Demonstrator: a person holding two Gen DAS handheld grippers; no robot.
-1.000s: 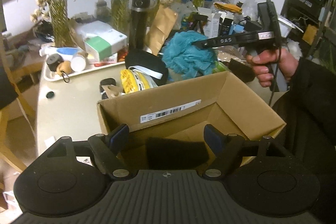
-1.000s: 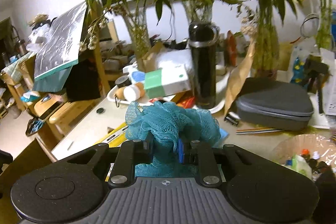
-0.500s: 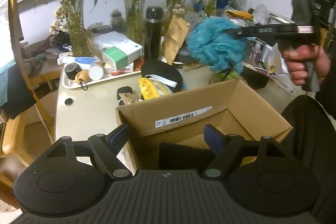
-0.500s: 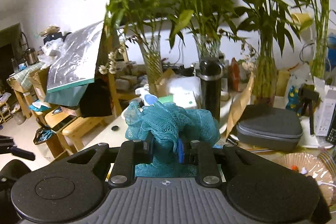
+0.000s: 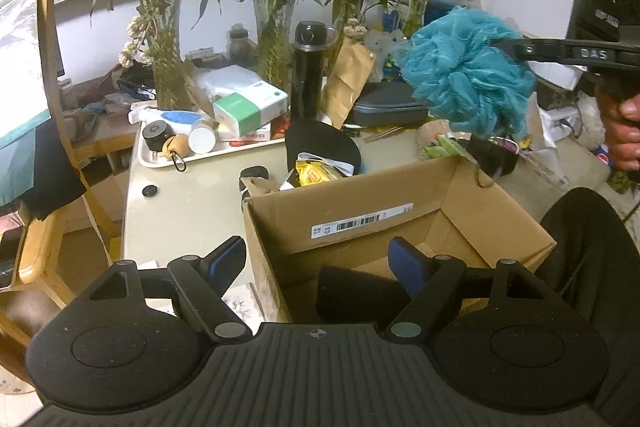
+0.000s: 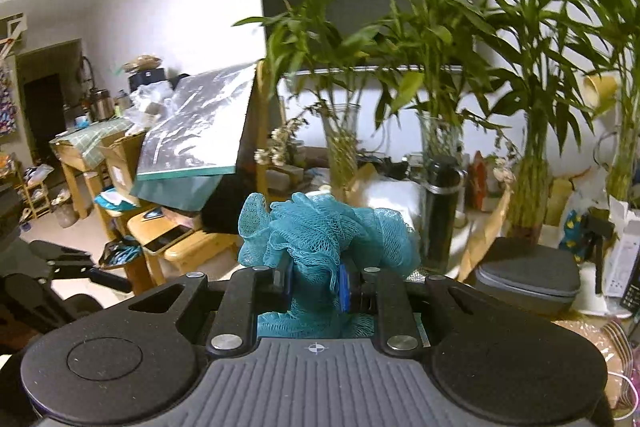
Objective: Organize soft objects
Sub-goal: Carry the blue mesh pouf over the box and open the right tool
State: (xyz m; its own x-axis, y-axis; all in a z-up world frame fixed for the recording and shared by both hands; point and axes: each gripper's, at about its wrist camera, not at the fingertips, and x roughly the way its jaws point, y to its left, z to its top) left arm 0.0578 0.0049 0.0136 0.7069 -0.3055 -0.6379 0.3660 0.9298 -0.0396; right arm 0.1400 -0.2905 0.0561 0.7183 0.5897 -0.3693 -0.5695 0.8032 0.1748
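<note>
Right hand-held gripper (image 6: 315,285) clenched on teal loofah (image 6: 320,239), fingertips buried; left hand-held gripper (image 5: 318,259) released above cardboard box (image 5: 400,223), interior half-hidden.

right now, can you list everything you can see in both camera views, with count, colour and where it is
bath pouf: 1, teal, held in the air above the far side of the box
cardboard box: 1, brown, open, near table edge
black soft item: 1, inside the box
flask: 1, black, upright mid-table
tray: 1, white, left of table, holding small containers
green-and-white carton: 1, beside flask
zip case: 1, grey, right of flask
bamboo vases: several, glass, along the wall
table: 1, pale
left gripper: open, empty, over the box
right gripper: shut on pouf
hand: 1, on right gripper's handle
</note>
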